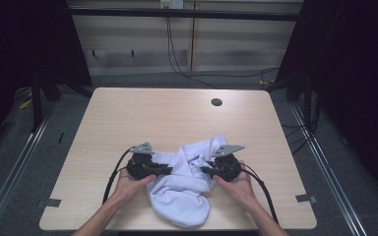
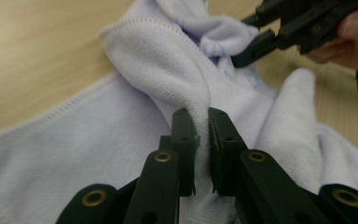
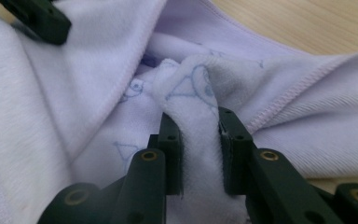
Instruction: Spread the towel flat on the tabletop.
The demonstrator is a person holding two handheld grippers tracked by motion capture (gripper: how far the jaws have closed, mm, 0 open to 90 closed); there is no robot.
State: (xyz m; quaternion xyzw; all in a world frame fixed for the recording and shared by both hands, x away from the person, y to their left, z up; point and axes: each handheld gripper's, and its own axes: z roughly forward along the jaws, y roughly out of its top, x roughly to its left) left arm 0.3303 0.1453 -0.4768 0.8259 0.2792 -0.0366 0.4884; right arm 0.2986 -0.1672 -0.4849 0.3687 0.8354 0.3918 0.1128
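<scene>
Where towel (image 1: 182, 189) bunches, left hand-held gripper (image 1: 166, 170) pads buried

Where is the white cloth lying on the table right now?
In the high view the white cloth lies crumpled at the table's near edge, middle, between the left claw and the right claw, both pinching its folds.

A recording bay in a lab or test room is suggested by a pale wooden table (image 1: 177, 118) set alone on grey carpet (image 1: 10, 162) and framed by black metal stands (image 1: 37, 98) and floor rails (image 1: 24, 157). Black cables (image 1: 177, 64) are run down from a wall socket (image 1: 171, 4) across plain panelled boards, while both sides are closed off by dark curtains (image 1: 354, 59).
</scene>
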